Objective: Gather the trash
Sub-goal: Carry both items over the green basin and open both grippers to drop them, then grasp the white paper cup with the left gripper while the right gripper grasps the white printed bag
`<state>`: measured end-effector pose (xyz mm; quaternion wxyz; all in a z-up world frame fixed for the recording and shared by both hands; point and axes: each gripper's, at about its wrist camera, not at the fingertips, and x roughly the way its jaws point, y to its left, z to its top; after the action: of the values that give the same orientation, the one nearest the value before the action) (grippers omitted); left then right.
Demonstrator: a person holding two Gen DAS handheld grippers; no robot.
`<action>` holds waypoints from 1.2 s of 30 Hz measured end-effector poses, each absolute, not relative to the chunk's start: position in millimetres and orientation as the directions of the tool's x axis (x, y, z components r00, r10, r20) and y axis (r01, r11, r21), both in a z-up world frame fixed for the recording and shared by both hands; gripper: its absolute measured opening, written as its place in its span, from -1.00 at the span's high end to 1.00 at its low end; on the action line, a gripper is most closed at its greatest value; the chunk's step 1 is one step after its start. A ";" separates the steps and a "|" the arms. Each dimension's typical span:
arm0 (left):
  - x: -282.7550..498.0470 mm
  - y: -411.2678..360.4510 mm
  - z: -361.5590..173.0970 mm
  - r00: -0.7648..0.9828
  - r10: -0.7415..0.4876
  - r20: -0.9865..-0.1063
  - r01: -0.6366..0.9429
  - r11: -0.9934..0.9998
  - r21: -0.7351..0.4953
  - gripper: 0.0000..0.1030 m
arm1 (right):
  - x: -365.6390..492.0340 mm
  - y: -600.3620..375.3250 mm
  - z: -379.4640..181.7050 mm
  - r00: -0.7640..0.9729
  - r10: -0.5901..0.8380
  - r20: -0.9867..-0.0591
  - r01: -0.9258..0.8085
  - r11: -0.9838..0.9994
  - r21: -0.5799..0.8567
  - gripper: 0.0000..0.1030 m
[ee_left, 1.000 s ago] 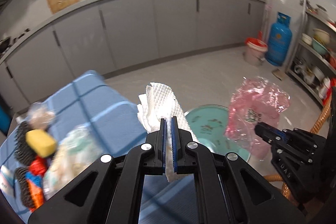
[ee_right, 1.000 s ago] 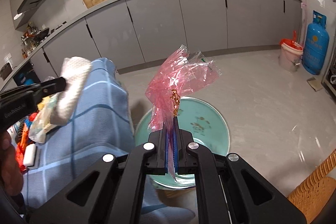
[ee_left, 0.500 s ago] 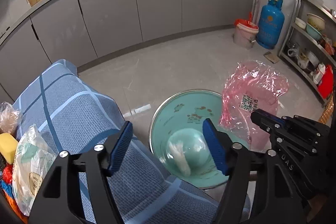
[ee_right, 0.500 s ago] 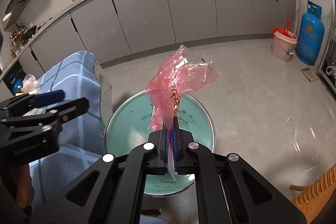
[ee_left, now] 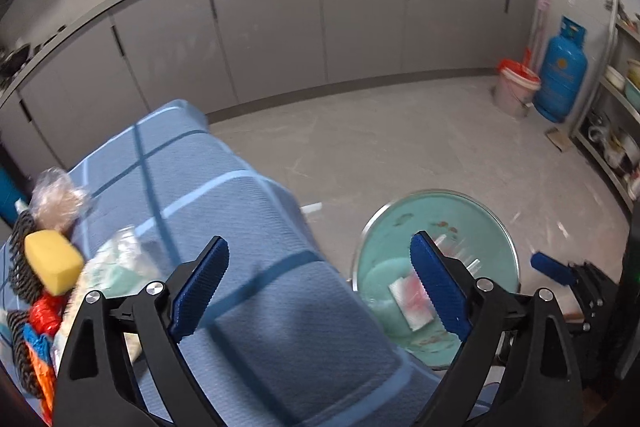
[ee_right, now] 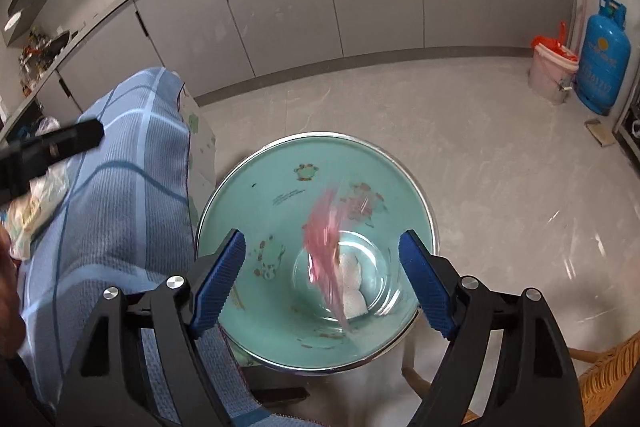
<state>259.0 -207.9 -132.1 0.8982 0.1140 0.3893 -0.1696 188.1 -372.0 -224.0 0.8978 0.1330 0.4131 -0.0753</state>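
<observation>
A teal basin (ee_right: 248, 203) (ee_left: 484, 223) stands beside the blue checked tablecloth (ee_left: 248, 227). A white paper towel (ee_right: 352, 283) lies in its bottom; it also shows in the left wrist view (ee_left: 404, 297). A pink plastic bag (ee_right: 326, 243) is blurred, dropping into the basin. My right gripper (ee_right: 322, 275) is open and empty above the basin. My left gripper (ee_left: 320, 287) is open and empty over the table edge; it shows in the right wrist view at far left (ee_right: 52, 147). More trash lies on the cloth: a clear bag (ee_left: 116, 263) and a crumpled wrapper (ee_left: 56, 195).
A yellow sponge (ee_left: 52, 259), scouring pads (ee_left: 20, 267) and red and orange packets (ee_left: 44, 319) lie at the table's left. Grey cabinets (ee_left: 360, 27) line the back. A blue gas cylinder (ee_left: 562, 75) and a bucket (ee_left: 516, 87) stand right, by a shelf rack (ee_left: 616, 131). A wicker chair (ee_right: 604, 367) is at lower right.
My left gripper opened and dropped the paper towel into the basin, then swung back left toward the table. My right gripper has just opened, and the pink bag is falling into the basin.
</observation>
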 end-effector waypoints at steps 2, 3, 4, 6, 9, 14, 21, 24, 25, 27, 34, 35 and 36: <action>259.8 -200.6 -127.9 0.652 -0.198 -0.732 0.370 0.926 0.079 -0.76 | 185.9 -370.8 -223.3 0.646 -0.023 -0.763 0.253 0.949 0.186 -0.56; 259.2 -197.3 -125.9 0.656 -0.193 -0.729 0.363 0.928 0.081 -0.76 | 184.7 -370.1 -221.5 0.649 -0.025 -0.761 0.257 0.948 0.188 -0.57; 258.1 -194.1 -123.7 0.663 -0.186 -0.725 0.356 0.931 0.087 -0.76 | 183.3 -369.1 -219.6 0.652 -0.030 -0.758 0.260 0.948 0.186 -0.59; 255.7 -188.6 -119.2 0.677 -0.170 -0.716 0.340 0.935 0.100 -0.76 | 182.3 -364.5 -213.9 0.659 -0.032 -0.752 0.256 0.949 0.184 -0.59; 250.3 -176.5 -112.8 0.692 -0.146 -0.707 0.315 0.942 0.114 -0.76 | 181.0 -350.6 -202.0 0.676 -0.044 -0.735 0.236 0.959 0.159 -0.62; 235.6 -148.5 -98.0 0.729 -0.111 -0.675 0.269 0.954 0.133 -0.76 | 183.2 -324.1 -183.9 0.701 -0.014 -0.713 0.173 0.973 0.152 -0.66; 213.0 -87.2 -77.0 0.776 -0.039 -0.629 0.174 0.973 0.155 -0.76 | 184.0 -273.0 -159.5 0.728 0.034 -0.685 0.085 0.987 0.139 -0.69; 204.3 -44.1 -73.6 0.787 0.032 -0.616 0.096 0.980 0.172 -0.77 | 186.8 -246.7 -150.4 0.737 0.045 -0.675 0.053 0.991 0.124 -0.74; 201.6 -28.7 -73.8 0.787 0.060 -0.614 0.066 0.981 0.181 -0.77 | 188.2 -236.6 -147.4 0.741 0.048 -0.670 0.043 0.992 0.118 -0.79; 198.6 1.0 -73.9 0.783 0.117 -0.611 0.010 0.980 0.201 -0.77 | 191.8 -219.5 -143.7 0.743 0.061 -0.666 0.022 0.993 0.116 -0.81; 201.4 149.5 -78.2 0.711 0.427 -0.558 -0.292 0.902 0.318 -0.77 | 204.6 -159.4 -131.3 0.743 0.094 -0.663 -0.043 0.995 0.094 -0.88; 202.4 165.4 -77.4 0.695 0.451 -0.559 -0.323 0.891 0.317 -0.77 | 206.3 -151.0 -129.5 0.745 0.099 -0.660 -0.051 0.995 0.091 -0.90; 202.0 185.1 -78.5 0.671 0.475 -0.569 -0.359 0.880 0.312 -0.77 | 208.3 -143.2 -128.5 0.744 0.107 -0.660 -0.062 0.994 0.092 -0.90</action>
<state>202.0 185.1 -78.5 0.9100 0.0871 0.3345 0.2291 208.3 -143.2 -128.5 0.9332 0.0318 0.3550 0.0455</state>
